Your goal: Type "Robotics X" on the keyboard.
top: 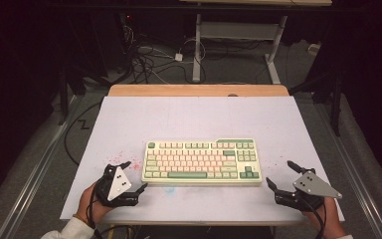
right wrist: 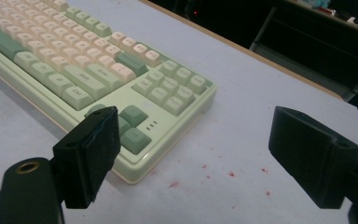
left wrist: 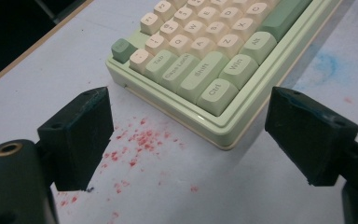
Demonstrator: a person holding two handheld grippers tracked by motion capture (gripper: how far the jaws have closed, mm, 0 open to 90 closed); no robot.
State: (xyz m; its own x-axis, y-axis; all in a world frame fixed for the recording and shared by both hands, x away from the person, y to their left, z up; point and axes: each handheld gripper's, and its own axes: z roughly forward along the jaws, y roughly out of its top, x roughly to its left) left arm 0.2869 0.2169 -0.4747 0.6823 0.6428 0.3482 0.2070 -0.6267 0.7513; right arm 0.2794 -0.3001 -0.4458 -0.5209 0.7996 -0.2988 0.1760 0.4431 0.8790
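table [top: 129, 124]: white top, red specks | on it: keyboard [top: 202, 161]

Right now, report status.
Left gripper open, right gripper open, both empty. Keyboard flat between them, untouched. Red specks on table; nothing blocking.

Keyboard [top: 202, 162] showing pale green case, cream and green keys; white table [top: 194, 114] wearing red speckles [left wrist: 137, 142], blue smudge [left wrist: 326, 63].

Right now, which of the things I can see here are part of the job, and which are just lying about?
Part of the job:
- keyboard, lying flat in the middle of the table
- left claw, open beside its left end
- right claw, open beside its right end

Just lying about:
- red specks on the white table
- cables on the floor behind
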